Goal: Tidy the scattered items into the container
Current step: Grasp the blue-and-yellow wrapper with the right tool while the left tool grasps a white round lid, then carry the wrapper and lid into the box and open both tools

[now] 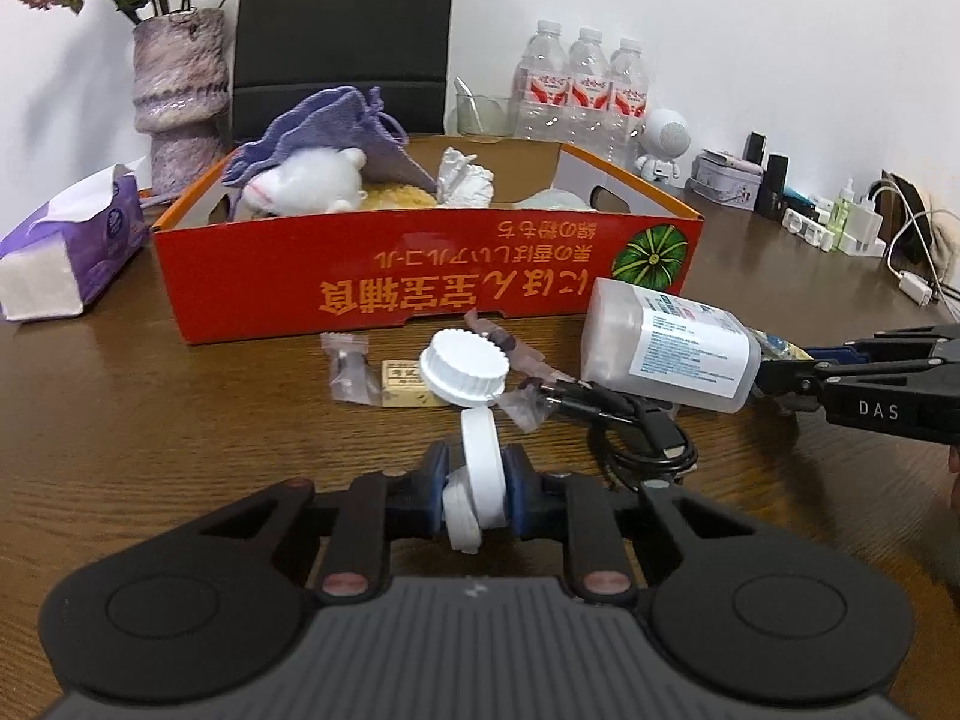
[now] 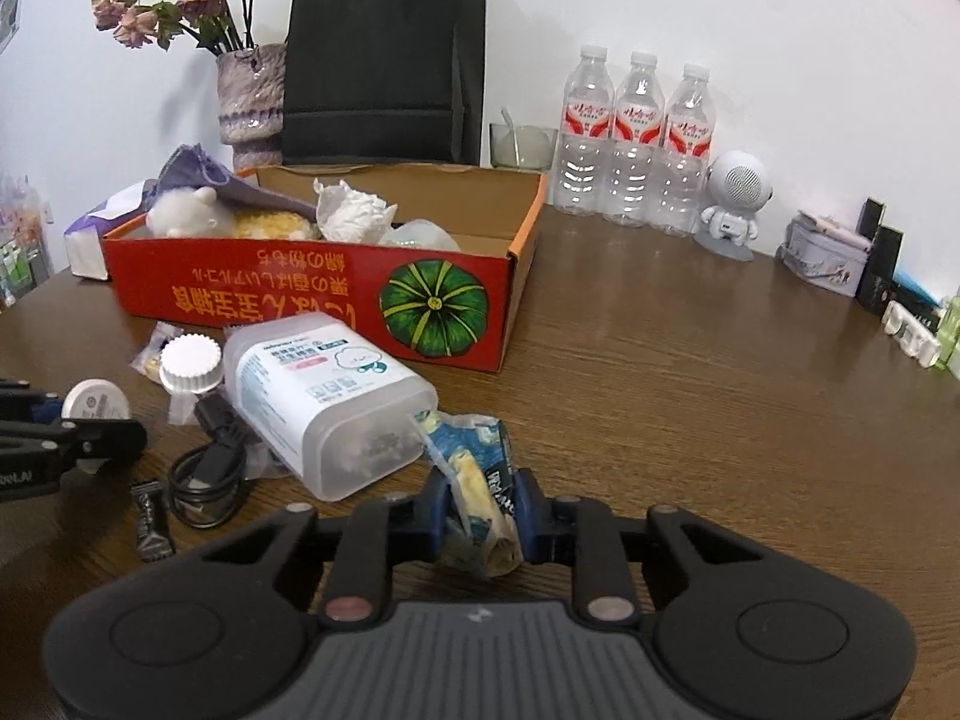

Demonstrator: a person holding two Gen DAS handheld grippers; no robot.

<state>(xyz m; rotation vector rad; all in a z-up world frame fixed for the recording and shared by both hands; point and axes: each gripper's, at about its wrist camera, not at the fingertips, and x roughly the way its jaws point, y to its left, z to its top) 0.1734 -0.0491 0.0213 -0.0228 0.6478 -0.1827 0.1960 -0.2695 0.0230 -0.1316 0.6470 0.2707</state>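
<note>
Bare wooden table (image 2: 690, 396) lies open toward two o'clock — the lying plastic jar (image 2: 327, 399), black cable (image 2: 207, 474) and red box (image 2: 312, 300) crowd eleven o'clock.

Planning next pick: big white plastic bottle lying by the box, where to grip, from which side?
Grip the bottle across its flat labelled sides near mid-body, coming from above. It lies on its side, wedged between cable and box, so side approaches look blocked.
</note>
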